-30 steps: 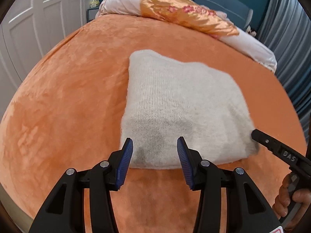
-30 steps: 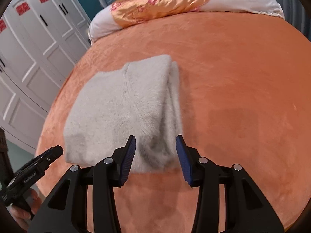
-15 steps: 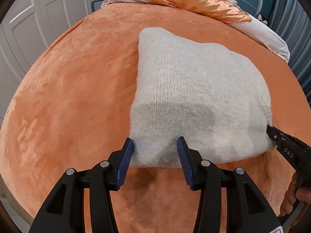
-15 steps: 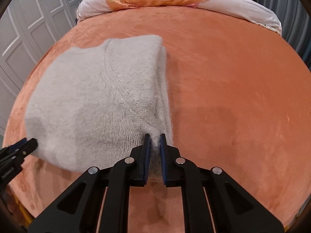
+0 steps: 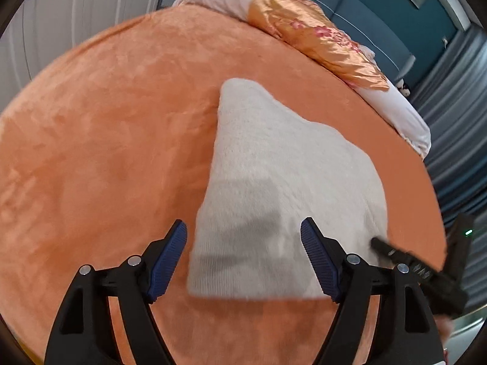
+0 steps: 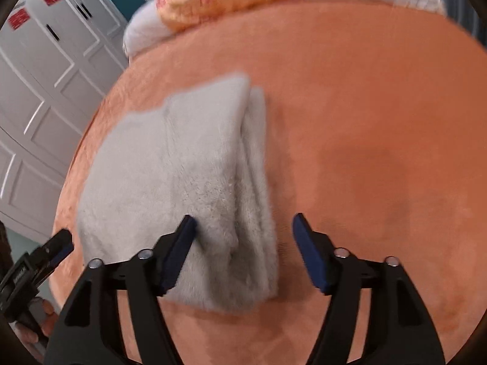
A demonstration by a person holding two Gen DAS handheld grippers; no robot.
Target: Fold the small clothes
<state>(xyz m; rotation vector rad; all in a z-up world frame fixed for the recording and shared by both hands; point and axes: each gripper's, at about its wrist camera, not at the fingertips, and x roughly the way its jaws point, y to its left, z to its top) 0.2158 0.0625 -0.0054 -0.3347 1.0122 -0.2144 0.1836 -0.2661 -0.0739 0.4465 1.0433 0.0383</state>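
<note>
A folded pale grey fuzzy knit sweater [image 5: 283, 188] lies flat on the orange bed cover; it also shows in the right wrist view [image 6: 182, 188]. My left gripper [image 5: 243, 255] is open and empty, its jaws straddling the sweater's near edge from above. My right gripper [image 6: 243, 249] is open and empty, its jaws either side of the sweater's near right corner, where the folded layers stack. The right gripper also shows at the sweater's right edge in the left wrist view [image 5: 395, 252], and the left gripper at the lower left of the right wrist view [image 6: 54, 246].
The orange plush bed cover [image 5: 106, 140] spreads all around the sweater. A white pillow with an orange floral cloth [image 5: 319, 36] lies at the head of the bed. White wardrobe doors [image 6: 45, 70] stand on the left, grey curtains [image 5: 456, 115] on the right.
My right gripper, shut on the sweater's corner half a second ago, has opened and let go. Both grippers have pulled back and up from the sweater; the left has opened wider.
</note>
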